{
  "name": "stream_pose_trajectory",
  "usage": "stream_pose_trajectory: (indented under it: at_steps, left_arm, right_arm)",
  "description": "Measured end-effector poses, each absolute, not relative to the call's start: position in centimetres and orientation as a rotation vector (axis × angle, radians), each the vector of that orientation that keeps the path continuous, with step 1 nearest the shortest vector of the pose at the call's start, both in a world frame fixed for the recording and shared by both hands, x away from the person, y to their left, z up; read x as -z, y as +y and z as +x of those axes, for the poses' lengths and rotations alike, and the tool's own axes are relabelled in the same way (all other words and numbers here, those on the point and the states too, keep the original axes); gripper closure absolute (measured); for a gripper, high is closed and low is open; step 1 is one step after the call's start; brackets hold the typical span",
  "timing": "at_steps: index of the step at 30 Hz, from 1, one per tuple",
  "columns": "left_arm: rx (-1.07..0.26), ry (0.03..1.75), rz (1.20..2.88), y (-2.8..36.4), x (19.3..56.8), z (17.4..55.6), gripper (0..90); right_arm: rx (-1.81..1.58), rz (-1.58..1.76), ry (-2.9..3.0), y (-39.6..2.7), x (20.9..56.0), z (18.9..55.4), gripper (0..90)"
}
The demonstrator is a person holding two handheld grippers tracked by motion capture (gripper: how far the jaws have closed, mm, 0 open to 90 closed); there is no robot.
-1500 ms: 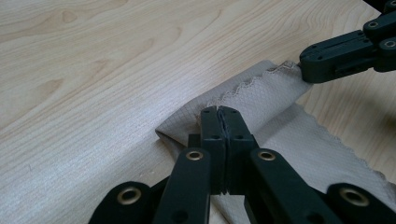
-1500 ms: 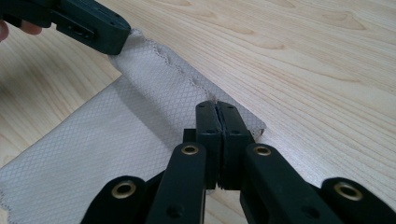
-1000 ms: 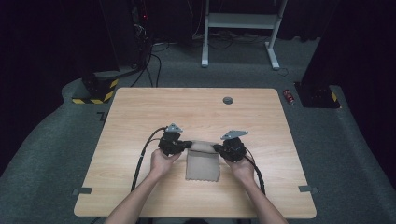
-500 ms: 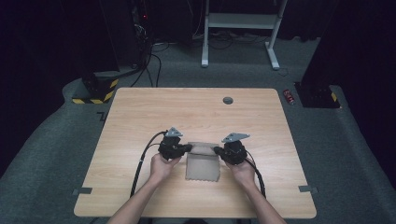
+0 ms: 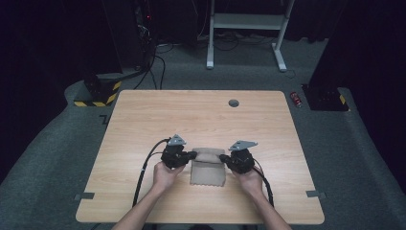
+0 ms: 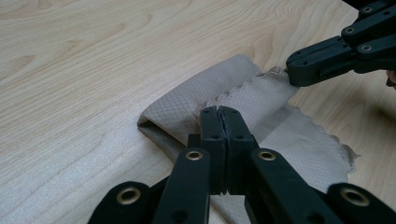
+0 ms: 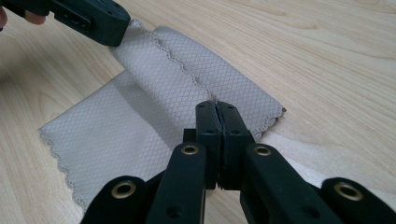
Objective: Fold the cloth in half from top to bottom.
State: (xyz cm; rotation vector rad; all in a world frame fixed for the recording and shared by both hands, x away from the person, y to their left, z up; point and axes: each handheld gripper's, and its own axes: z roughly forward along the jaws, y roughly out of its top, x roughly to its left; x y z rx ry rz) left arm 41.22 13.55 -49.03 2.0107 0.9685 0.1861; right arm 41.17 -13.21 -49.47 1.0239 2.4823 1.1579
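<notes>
Cloth lies part-folded on the table — left tool and right tool each clamped on its folded edge.

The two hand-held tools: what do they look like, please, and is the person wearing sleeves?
Both the left tool and the right tool are black, with flat linked jaw arms joined by brass-coloured rivets. Each carries a grey three-cornered plate on top and trails a black cable back along the forearm. The forearms are bare; no sleeves show.
</notes>
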Motion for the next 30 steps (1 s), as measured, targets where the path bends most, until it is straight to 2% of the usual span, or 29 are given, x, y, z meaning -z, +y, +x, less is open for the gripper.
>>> stream_pose_trajectory:
  at_steps: [30]
  left_arm:
    - [-0.168, 0.942, 2.057, 13.4, 50.3, 39.1, 88.7]
  right_arm:
    - [-1.167, 0.966, 2.51, -13.5, 50.0, 38.2, 88.5]
